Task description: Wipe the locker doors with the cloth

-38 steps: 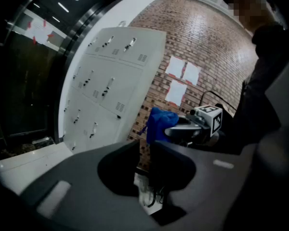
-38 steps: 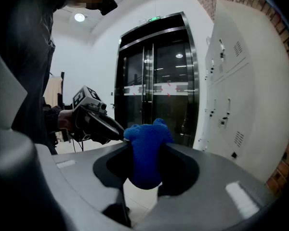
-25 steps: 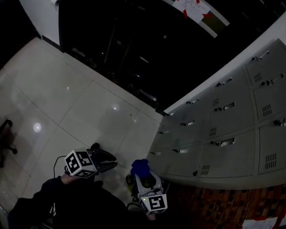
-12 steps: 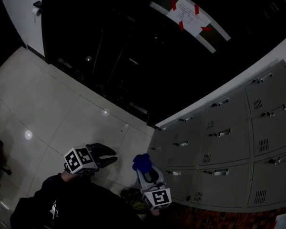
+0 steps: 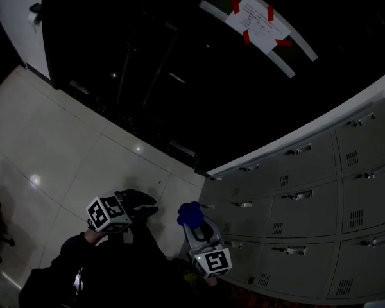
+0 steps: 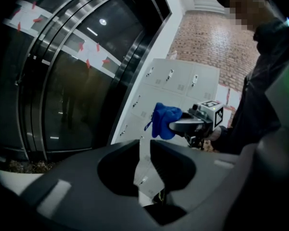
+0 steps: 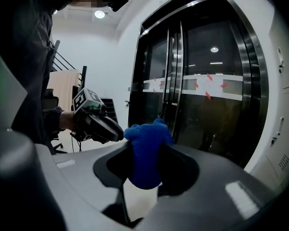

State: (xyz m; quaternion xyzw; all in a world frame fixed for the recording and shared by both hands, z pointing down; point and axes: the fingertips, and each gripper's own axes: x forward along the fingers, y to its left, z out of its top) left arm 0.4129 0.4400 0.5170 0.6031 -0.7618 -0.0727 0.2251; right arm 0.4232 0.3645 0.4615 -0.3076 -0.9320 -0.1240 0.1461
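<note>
A blue cloth point(image 5: 190, 214) is bunched between the jaws of my right gripper point(image 5: 196, 223), which is shut on it. The cloth point(image 7: 145, 155) fills the gap in the right gripper view. It hangs just left of the grey locker doors point(image 5: 308, 204), apart from them. My left gripper point(image 5: 144, 205) is to the left of the cloth over the floor. Its jaws stand almost together with nothing between them point(image 6: 144, 146). The left gripper view shows the cloth point(image 6: 164, 121) in front of the lockers point(image 6: 178, 81).
Dark glass doors point(image 5: 179, 76) with a taped paper notice point(image 5: 260, 19) stand behind. Pale floor tiles point(image 5: 64, 146) spread to the left. A brick wall point(image 6: 216, 42) lies beyond the lockers. The person's dark sleeve point(image 5: 70, 262) is at the bottom.
The head view has swung toward the lockers, which now fill the lower right. Both grippers keep their low places and the right one still holds the cloth.
</note>
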